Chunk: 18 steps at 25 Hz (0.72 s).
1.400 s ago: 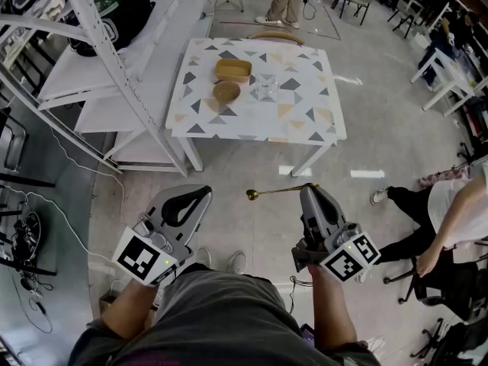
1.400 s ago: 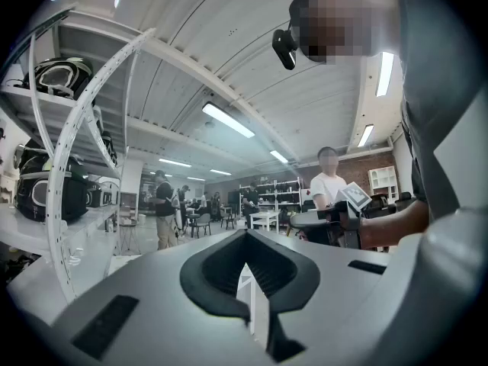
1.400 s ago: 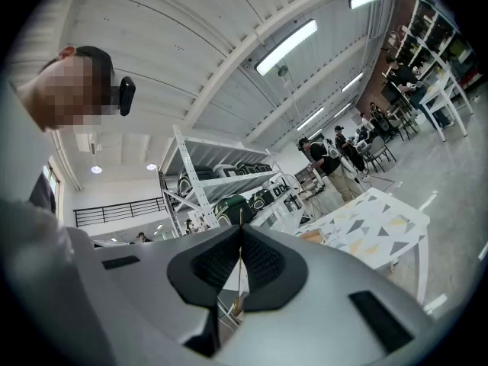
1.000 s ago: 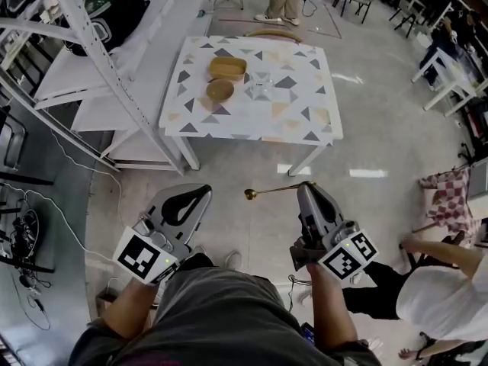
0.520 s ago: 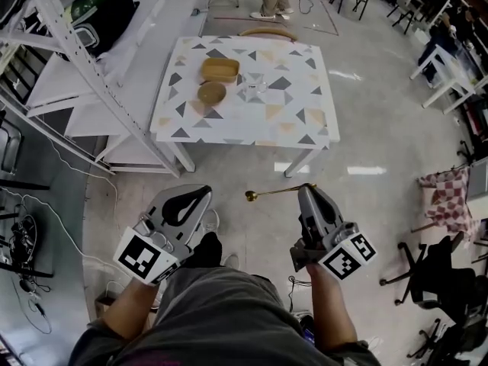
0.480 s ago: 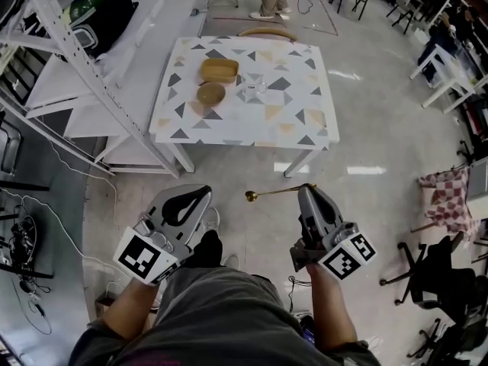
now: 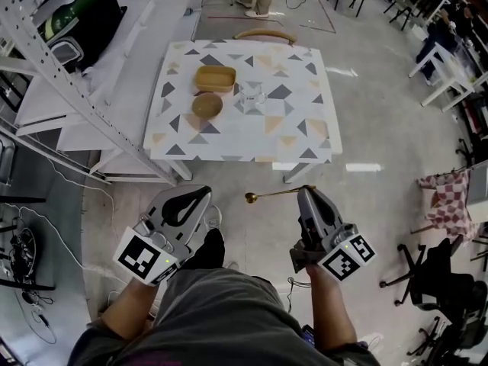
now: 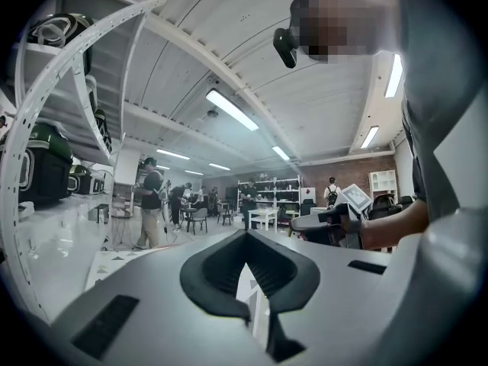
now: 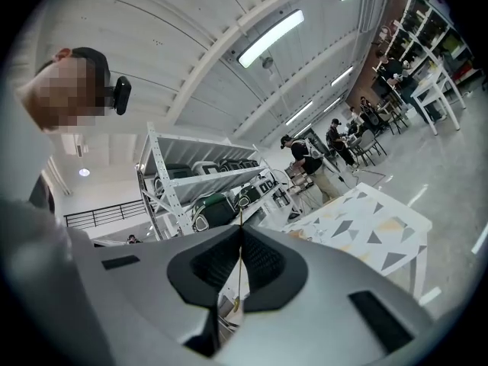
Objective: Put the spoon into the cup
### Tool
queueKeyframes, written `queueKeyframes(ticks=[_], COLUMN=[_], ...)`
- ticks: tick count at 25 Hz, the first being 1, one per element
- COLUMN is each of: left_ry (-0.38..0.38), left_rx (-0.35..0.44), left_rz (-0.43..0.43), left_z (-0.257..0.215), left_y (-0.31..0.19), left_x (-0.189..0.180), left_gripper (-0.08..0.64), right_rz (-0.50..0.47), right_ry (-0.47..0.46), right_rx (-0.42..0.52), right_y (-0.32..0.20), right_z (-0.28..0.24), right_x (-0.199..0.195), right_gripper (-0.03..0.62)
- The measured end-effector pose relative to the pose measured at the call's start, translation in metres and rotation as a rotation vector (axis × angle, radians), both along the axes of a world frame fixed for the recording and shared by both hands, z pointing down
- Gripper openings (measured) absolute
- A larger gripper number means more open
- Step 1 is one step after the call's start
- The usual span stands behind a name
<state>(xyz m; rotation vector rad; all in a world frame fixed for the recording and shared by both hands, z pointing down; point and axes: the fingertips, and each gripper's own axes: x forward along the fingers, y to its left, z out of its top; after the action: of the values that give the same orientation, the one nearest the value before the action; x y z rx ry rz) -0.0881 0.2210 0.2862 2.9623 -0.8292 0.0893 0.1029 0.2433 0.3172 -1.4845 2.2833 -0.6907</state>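
A thin gold spoon (image 7: 274,194) sticks out sideways to the left from my right gripper (image 7: 306,190), which is shut on its handle end; the spoon's bowl (image 7: 249,197) hangs over the floor. In the right gripper view the spoon (image 9: 239,269) runs as a thin line between the closed jaws. A clear glass cup (image 7: 250,93) stands on the triangle-patterned table (image 7: 297,139) well ahead of both grippers. My left gripper (image 7: 204,191) is shut with nothing in it, held over the floor beside the right one; its tips (image 8: 245,236) meet in its own view.
On the table, left of the cup, sit a rectangular wooden tray (image 7: 214,78) and a round wooden bowl (image 7: 207,105). White metal shelving (image 7: 53,90) stands at the left. A wooden chair back (image 7: 264,34) is behind the table. Office chairs (image 7: 427,265) are on the right.
The table has drawn nearer and sits lower in the head view. The person at the right has gone out of view. Both grippers and the spoon keep their pose.
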Motion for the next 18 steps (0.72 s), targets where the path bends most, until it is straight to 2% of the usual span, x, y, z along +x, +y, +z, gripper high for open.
queueKeyframes(ticks=[3,7,13,18], left_ry=[-0.018,0.041,0.031,-0.018], left_rx=[-0.036,0.017,0.001,-0.068], left_rz=[0.008,0.019,0.034,0.048], left_z=[0.008,-0.004,0.0,0.017], left_y=[-0.026,-0.072,-0.137,-0.185], left_x=[-0.004,-0.005,-0.01,-0.02], left_gripper=[0.014,0.014,0.014,0.014], right_rz=[0.002,0.005,0.012,0.02], right_ry=[0.003,0.009,0.019,0.04], right_rx=[-0.012,-0.025,-0.046,-0.066], right_y=[-0.028,-0.068,-0.129,-0.176], right_z=[0.003,0.005,0.01,0.015], right_x=[-0.004,-0.011,-0.02,-0.027], right_gripper=[0.023,0.023,0.023,0.023])
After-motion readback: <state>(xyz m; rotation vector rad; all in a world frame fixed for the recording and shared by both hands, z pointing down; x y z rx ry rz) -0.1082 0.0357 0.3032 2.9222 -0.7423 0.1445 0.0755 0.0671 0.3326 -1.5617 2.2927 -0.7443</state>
